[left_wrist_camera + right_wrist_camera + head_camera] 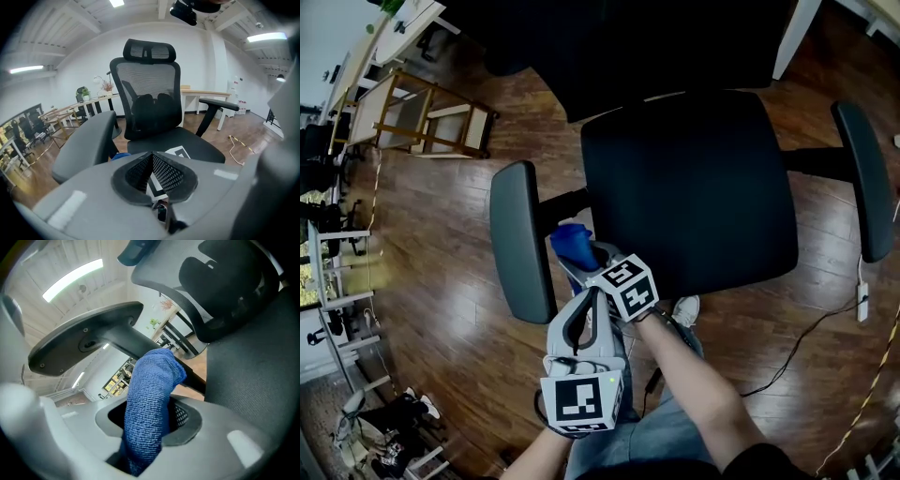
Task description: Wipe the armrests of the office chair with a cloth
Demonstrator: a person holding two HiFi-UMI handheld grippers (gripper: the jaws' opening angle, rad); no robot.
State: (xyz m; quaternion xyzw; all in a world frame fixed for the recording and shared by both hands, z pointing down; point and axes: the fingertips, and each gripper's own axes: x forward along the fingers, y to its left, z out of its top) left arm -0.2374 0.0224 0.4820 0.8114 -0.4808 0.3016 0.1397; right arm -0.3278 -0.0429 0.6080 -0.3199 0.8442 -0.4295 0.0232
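Blue cloth (152, 394), bunched into a long roll, is pinched between the right gripper's (151, 425) jaws. Its long axis runs from lower centre up toward the grey underside of an armrest (84, 341), a side only that view shows. In the head view the cloth lies centre-left, between that armrest and the seat (689, 187). The left gripper (152, 159) has its jaws pressed together on nothing and faces the mesh backrest (147, 93). Black-and-white square markers (628, 286) cover both cubes.
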